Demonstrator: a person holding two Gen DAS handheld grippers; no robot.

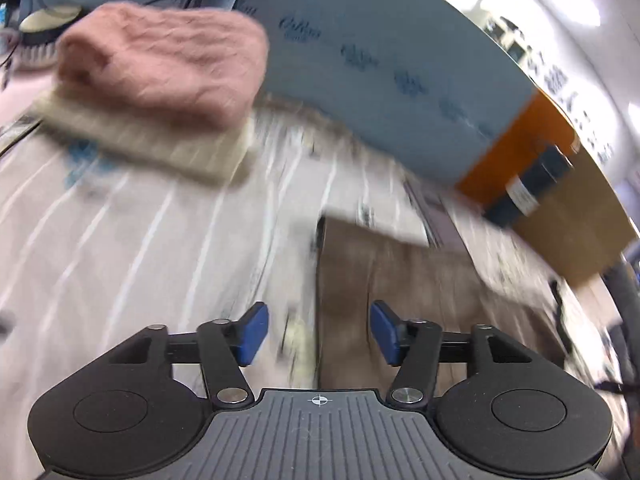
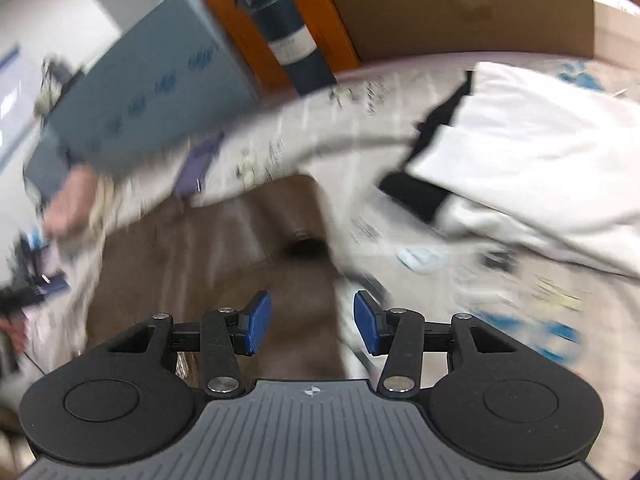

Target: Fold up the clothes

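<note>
Nearest the lens, the left gripper (image 1: 318, 334) and right gripper (image 2: 312, 322) are held wide apart, with nothing gripped. Beneath them a brown garment (image 2: 224, 248) is spread flat on the patterned sheet (image 1: 140, 220), not yet folded. A white garment (image 2: 532, 152) is left crumpled; a pink sweater (image 1: 164, 64) is already folded.

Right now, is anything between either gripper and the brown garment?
Nothing visible. The brown garment lies flat just ahead of the open left gripper and open right gripper. The pink sweater and white garment sit off to the sides.
</note>
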